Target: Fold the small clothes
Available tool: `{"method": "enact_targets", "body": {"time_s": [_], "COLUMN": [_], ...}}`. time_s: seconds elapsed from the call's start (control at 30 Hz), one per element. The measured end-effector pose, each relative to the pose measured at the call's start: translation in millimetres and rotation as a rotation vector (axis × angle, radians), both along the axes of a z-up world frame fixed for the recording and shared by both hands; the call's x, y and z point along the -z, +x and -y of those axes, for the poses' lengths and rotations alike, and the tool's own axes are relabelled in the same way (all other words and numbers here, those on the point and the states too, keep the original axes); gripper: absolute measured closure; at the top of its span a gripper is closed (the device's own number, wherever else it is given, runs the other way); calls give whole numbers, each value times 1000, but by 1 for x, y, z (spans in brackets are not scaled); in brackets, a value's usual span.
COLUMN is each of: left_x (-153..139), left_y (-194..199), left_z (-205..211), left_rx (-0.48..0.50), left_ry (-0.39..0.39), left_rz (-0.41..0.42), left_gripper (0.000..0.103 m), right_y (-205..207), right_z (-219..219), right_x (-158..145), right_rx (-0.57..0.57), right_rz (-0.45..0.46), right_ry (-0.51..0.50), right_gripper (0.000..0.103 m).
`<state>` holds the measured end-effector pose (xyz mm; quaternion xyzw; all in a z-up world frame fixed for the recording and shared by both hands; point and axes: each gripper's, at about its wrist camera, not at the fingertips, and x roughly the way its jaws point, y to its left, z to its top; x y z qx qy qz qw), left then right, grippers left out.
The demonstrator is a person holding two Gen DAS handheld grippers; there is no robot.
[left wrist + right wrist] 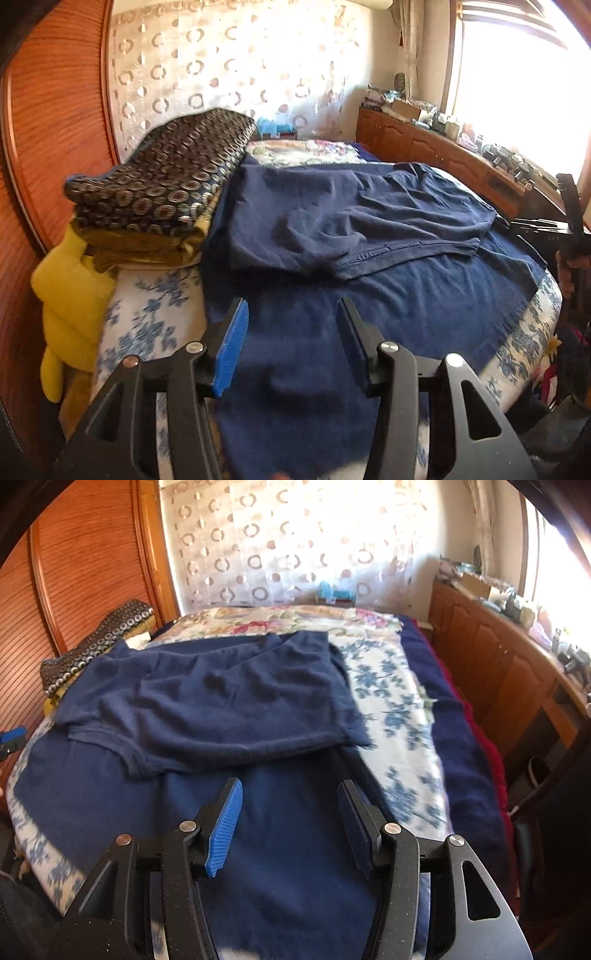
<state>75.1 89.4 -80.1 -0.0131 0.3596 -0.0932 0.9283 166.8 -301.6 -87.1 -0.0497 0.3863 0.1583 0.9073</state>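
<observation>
Fingers [242, 325] on both hands gape empty above the navy shirt [351, 218]; soft, limp cloth, I'd pinch its hem corners.

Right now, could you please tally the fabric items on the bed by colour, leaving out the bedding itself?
Navy: 1, the shirt, partly folded
Dark with a ring pattern: 1, a folded cloth
Olive-gold: 1, a folded cloth beneath the patterned one
Yellow: 1, a padded item at the bed's edge
Total: 4
</observation>
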Motion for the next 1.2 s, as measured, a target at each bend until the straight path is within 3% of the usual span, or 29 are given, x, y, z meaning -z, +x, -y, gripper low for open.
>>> {"method": "enact_targets", "body": {"time_s": [0.13,0.33,0.47,0.83,1.2], "left_x": [9,10,7,11,25], "left_y": [23,40,44,68,88], "left_z": [-2,-14,-16,-21,-29], "left_rx": [-51,-80,-86,-102,-114], "left_ry": [24,2,5,-1,-50], "left_rz": [-37,-59,-51,-79,-143], "left_gripper": [54,54,54,54,54], "right_y": [23,42,51,58,60], "right_z": [-7,-9,-8,-9,-14], "right_x": [14,21,20,16,22], "right_rx": [43,58,53,47,93], "right_rz": [-41,-68,-75,-52,-53], "right_ry": [-35,-32,6,104,39], "right_gripper": [48,47,38,38,37]}}
